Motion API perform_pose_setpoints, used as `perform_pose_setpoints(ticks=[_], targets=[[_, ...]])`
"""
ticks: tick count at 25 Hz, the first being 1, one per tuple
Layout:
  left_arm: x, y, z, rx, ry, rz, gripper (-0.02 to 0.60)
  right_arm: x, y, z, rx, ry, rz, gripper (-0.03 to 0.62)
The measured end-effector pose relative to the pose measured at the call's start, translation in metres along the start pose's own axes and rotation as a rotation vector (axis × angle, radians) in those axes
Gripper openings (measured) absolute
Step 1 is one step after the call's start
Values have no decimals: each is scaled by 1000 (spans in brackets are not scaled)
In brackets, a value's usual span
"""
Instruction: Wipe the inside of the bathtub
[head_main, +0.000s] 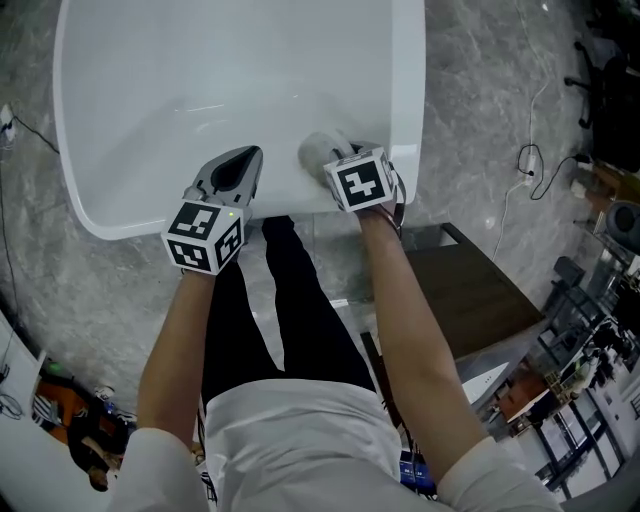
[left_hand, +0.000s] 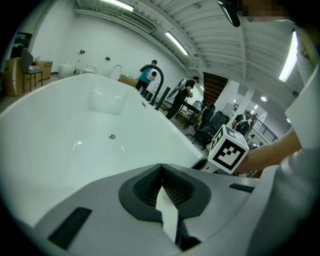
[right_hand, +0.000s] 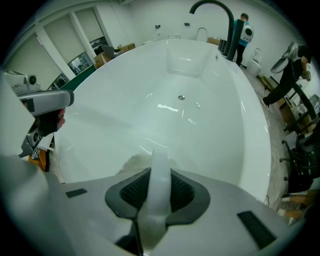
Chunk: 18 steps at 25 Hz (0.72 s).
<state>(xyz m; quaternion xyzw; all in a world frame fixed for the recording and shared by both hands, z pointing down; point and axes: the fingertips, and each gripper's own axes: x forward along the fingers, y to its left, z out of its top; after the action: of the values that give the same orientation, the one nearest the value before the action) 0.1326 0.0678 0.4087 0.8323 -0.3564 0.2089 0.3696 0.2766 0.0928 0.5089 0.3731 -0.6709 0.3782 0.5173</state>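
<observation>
Tub (head_main: 200, 60): R fingers (right_hand: 187, 195) pinch cloth (right_hand: 159, 185), L fingers (left_hand: 145, 187) together.

One white bathtub (head_main: 120, 150) is counted, with one drain (right_hand: 181, 97) in its floor and one black curved faucet (right_hand: 231, 35) at its far rim. Two grippers are counted, the left gripper (head_main: 243, 160) and the right gripper (head_main: 335, 157), and with them two marker cubes, the left cube (head_main: 205, 235) and the right cube (head_main: 360, 182), and one cloth (right_hand: 159, 190). Two forearms, the left forearm (head_main: 175, 340) and the right forearm (head_main: 410, 320), are seen, and two bystanders are made out beyond the tub, a person in teal (right_hand: 244, 27) and a person in black (right_hand: 287, 75).
</observation>
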Motion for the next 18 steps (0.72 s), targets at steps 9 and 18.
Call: perform_pose_setpoints(ticks=[9, 18], targets=[[-3, 22, 0, 3, -17, 23, 9, 31, -3, 5, -25, 56, -5, 97], [-3, 56, -4, -4, -6, 38, 9, 56, -3, 14, -18, 99, 1, 97]])
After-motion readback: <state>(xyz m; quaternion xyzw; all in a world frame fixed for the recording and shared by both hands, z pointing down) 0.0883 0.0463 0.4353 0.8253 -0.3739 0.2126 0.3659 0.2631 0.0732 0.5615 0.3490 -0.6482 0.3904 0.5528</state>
